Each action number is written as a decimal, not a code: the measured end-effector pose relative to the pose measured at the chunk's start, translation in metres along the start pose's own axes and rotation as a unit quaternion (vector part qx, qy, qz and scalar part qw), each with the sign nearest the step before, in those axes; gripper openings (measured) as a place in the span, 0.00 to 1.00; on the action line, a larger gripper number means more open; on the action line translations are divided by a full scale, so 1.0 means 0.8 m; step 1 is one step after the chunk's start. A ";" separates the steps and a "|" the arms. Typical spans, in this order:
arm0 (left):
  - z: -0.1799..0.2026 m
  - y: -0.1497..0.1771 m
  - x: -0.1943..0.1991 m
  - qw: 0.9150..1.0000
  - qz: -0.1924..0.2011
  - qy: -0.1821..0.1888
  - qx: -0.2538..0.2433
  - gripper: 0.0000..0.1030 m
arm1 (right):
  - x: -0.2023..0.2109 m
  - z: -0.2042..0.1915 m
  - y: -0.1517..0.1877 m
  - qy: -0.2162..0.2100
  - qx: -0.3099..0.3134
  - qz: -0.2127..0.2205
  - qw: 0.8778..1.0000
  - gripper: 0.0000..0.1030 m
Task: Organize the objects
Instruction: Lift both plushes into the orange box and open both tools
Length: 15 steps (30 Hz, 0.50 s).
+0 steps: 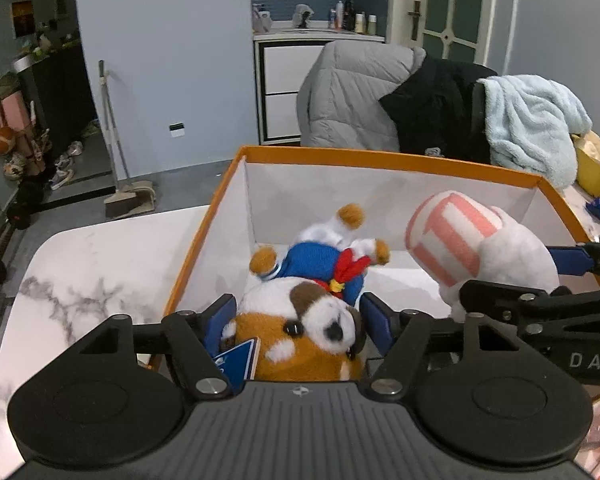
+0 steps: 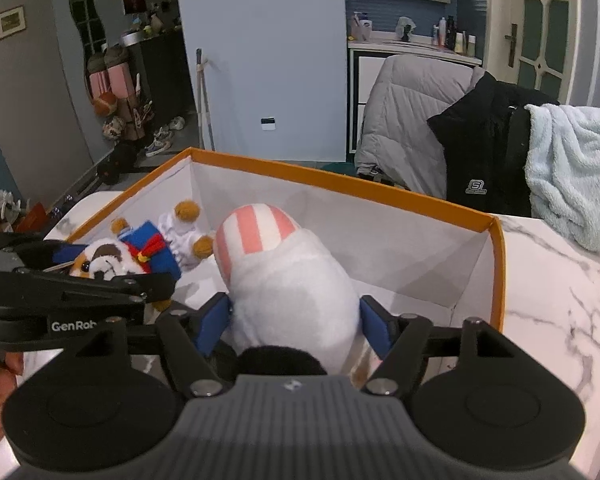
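On the marble worktop (image 1: 80,264) stands an orange-rimmed box (image 1: 380,159). At its left end the left hand-held gripper (image 1: 298,320) is spread around the head of a brown-and-white plush dog (image 1: 300,320) in a blue outfit; a gap shows beside each pad, and the dog lies inside the box. To the right, the right hand-held gripper (image 2: 294,320) pinches a white plush with a pink-striped cap (image 2: 288,272), held over the box's near edge.

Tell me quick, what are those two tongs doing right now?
Left tongs: open around the dog plush.
Right tongs: holding the white plush.
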<state>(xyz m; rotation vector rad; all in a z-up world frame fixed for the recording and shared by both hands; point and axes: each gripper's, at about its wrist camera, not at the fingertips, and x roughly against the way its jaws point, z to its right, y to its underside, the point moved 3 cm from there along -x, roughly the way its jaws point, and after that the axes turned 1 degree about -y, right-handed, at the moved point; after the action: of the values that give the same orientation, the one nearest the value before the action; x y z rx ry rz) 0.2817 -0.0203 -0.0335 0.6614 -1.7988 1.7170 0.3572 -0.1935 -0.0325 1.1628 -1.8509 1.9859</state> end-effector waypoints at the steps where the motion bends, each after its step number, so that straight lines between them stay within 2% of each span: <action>1: -0.002 -0.001 0.002 1.000 0.001 -0.001 0.006 0.82 | 0.001 0.002 0.000 0.000 -0.004 0.003 1.000 0.71; 4: -0.007 -0.002 0.005 1.000 0.004 0.015 0.020 0.82 | 0.004 0.007 -0.002 0.004 -0.012 0.017 1.000 0.73; 8: -0.010 -0.001 0.008 1.000 0.005 0.016 0.018 0.82 | 0.012 0.012 -0.008 0.013 -0.022 0.035 0.999 0.78; 15: -0.008 -0.003 0.017 1.000 0.008 0.020 0.013 0.82 | 0.017 0.014 -0.012 0.018 -0.024 0.036 0.999 0.75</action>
<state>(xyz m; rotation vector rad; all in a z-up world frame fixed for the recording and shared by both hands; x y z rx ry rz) 0.2741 -0.0133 -0.0220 0.6219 -1.7616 1.7551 0.3590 -0.2067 -0.0172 1.0547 -1.9362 1.9754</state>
